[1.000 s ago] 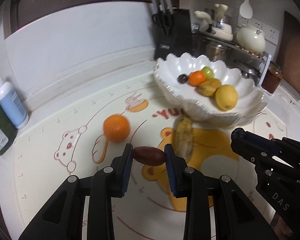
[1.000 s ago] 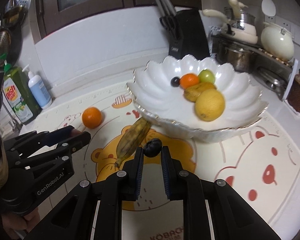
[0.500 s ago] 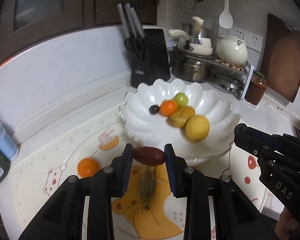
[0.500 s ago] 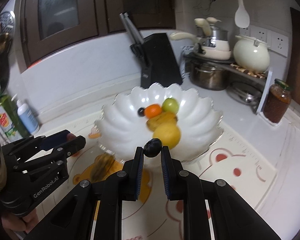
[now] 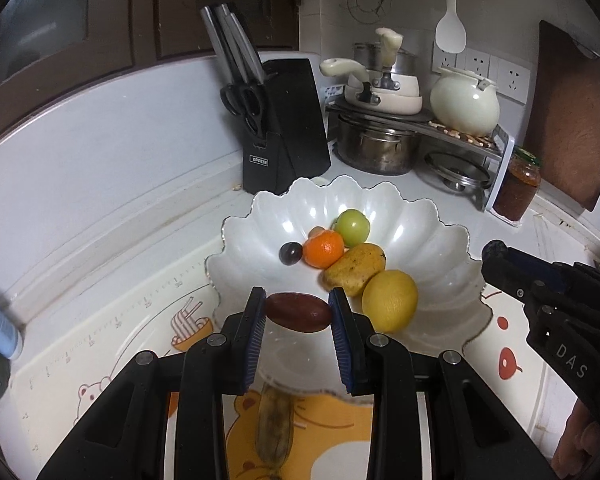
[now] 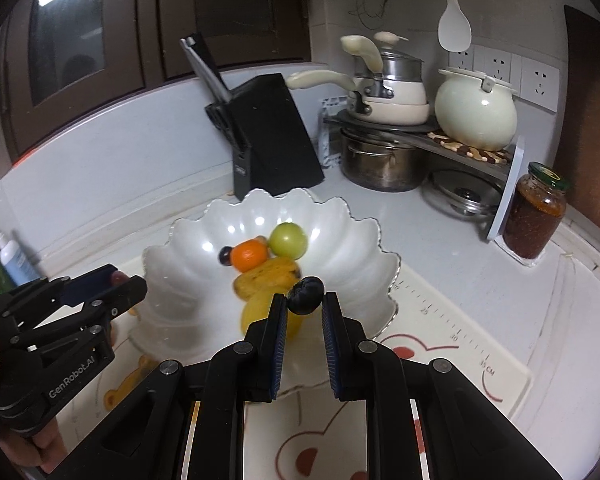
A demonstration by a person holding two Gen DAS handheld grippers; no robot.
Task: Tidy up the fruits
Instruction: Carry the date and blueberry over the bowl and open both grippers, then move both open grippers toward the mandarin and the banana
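Here my left gripper (image 5: 298,312) clamps an oblong reddish-brown fruit (image 5: 299,312) crosswise between its blue-padded fingers (image 5: 256,332), held above the near rim of the white scalloped ceramic bowl (image 5: 260,216). My right gripper (image 6: 303,308) pinches a small, dark, wrinkled fruit (image 6: 307,289) at its fingertips, over the same bowl. Ahead of both grippers, inside the bowl, lie a yellow lemon (image 5: 389,300), a mottled yellow fruit (image 5: 355,269), an orange tangerine (image 5: 323,249), a green round fruit (image 5: 353,227) and a dark grape (image 5: 291,253). Below my left gripper, a browned banana (image 5: 275,426) rests on the bear-printed mat (image 5: 140,328).
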